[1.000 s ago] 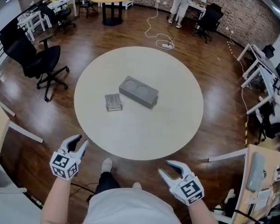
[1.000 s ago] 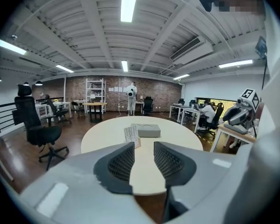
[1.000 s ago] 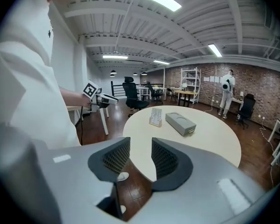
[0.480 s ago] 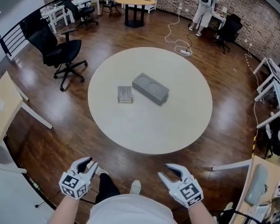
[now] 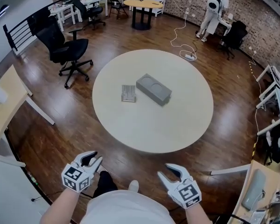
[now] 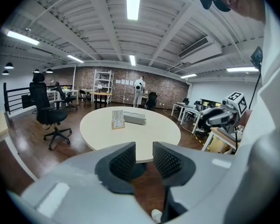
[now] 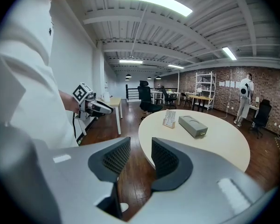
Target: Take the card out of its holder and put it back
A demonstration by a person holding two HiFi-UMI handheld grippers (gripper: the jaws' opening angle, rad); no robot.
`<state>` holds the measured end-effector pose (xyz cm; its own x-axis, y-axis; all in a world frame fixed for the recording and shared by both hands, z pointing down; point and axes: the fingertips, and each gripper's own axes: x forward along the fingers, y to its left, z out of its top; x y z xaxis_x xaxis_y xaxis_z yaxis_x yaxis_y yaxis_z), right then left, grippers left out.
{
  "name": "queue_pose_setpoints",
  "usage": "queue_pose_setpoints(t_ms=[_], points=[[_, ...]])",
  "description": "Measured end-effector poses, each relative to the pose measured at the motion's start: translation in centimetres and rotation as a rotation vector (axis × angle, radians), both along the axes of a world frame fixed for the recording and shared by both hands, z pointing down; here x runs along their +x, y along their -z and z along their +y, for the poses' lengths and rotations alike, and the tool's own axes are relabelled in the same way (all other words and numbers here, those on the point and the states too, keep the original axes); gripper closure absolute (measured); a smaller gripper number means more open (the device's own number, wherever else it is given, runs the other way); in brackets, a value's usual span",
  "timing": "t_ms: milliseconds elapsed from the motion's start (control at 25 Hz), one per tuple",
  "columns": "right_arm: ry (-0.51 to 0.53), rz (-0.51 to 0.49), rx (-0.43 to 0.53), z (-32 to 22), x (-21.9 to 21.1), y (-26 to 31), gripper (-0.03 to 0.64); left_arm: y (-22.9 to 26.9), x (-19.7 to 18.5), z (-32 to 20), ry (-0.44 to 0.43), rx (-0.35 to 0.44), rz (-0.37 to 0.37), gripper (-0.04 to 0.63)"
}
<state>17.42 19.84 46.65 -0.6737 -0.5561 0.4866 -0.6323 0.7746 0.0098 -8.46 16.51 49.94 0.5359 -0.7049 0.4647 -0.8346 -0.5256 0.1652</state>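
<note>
A grey rectangular block (image 5: pixel 153 88) with two round recesses lies near the middle of the round cream table (image 5: pixel 177 125). A small upright card stand (image 5: pixel 128 93) sits just to its left. Both also show in the left gripper view, stand (image 6: pixel 117 119) beside block (image 6: pixel 134 118), and in the right gripper view, stand (image 7: pixel 169 118) beside block (image 7: pixel 193 125). My left gripper (image 5: pixel 93 159) (image 6: pixel 143 155) and right gripper (image 5: pixel 166 172) (image 7: pixel 140 155) hang over the floor, well short of the table's near edge. Both are open, with nothing between their jaws.
A black office chair (image 5: pixel 65 48) stands left of the table. A cable with a power strip (image 5: pixel 189 56) lies on the wood floor behind it. A person in white (image 5: pixel 213 8) stands by the brick wall. Desks line the left (image 5: pixel 4 106) and right sides.
The head view has swung, so the table sits a little further right. My left gripper has drawn in lower and closer to my body. The right gripper has barely moved.
</note>
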Motion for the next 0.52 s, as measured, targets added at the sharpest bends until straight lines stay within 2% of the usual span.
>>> queue_pose_setpoints(t_ms=[520], points=[[-0.067, -0.007, 0.002, 2.6, 2.7, -0.3, 0.469, -1.1, 4.4, 0.2, -0.097, -0.037, -0.013, 0.476]])
